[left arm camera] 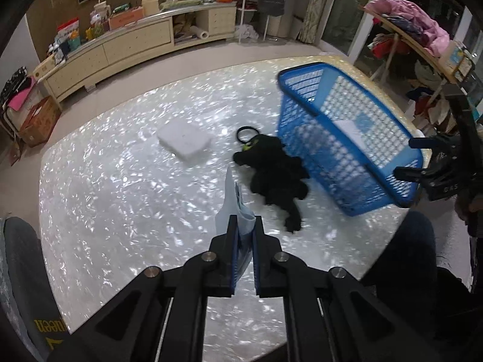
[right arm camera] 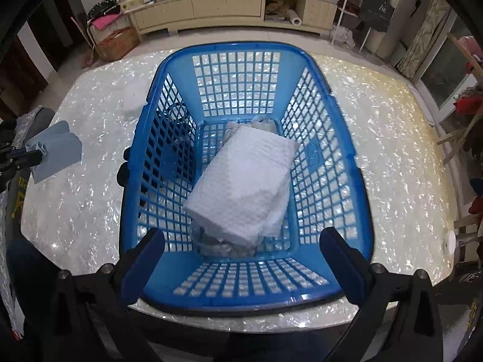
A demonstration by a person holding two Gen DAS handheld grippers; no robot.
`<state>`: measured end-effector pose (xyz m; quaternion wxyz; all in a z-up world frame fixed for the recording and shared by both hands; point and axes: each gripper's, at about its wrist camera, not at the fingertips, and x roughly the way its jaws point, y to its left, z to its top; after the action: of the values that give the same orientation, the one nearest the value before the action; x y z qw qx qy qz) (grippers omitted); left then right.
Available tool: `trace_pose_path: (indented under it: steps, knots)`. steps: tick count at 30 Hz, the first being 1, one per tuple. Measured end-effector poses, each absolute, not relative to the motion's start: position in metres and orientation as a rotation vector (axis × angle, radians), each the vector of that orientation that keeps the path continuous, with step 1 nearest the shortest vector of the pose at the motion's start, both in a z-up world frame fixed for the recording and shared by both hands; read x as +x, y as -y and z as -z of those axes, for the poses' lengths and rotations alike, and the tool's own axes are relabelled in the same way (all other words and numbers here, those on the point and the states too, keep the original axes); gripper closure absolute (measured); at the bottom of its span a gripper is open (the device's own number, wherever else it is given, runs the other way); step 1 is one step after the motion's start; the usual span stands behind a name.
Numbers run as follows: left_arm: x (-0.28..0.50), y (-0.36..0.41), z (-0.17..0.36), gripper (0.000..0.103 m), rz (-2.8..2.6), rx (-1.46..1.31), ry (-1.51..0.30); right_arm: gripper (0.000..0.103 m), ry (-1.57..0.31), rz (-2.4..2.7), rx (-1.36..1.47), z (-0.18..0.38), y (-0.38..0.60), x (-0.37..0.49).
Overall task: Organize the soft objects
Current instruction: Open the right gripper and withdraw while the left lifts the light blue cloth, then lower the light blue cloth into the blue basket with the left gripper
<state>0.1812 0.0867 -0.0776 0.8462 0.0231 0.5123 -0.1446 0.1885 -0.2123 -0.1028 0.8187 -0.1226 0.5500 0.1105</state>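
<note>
Two hand-held grippers work over a shiny white surface (left arm camera: 120, 199) with one blue basket (right arm camera: 341, 181) on it.

The left hand-held gripper (left arm camera: 244, 232) is clenched on one pale blue folded cloth (left arm camera: 234, 208), held above the surface near its front edge. The right hand-held gripper (right arm camera: 241, 259) hangs released, jaws wide apart, over the basket's near rim. One white folded towel (right arm camera: 241, 187) lies inside the basket on some crumpled grey fabric. On the surface, one black plush toy (left arm camera: 277, 178) lies touching the basket's side, one black ring (left arm camera: 247, 134) just beside the toy's far end, and one white pad (left arm camera: 184, 143) sits well apart from them. The surface is pearly with rounded corners; bare stretches spread to the left. Behind stands a long cream cabinet (left arm camera: 120, 48) piled with clutter, and a clothes rack (left arm camera: 422, 36) at the right.
</note>
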Motion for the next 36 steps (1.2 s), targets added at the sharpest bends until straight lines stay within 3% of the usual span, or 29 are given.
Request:
trace_pose_path:
  steps: [17,36]
  knots:
    - [0.174,-0.002,0.028,0.097,0.350,0.113,-0.997,0.000,-1.078,-0.228,-0.175,0.084,0.257,0.163]
    - [0.249,0.086,0.026,0.097,0.393,0.261,-0.989,0.000,-1.108,-0.197,-0.124,0.101,0.295,0.200]
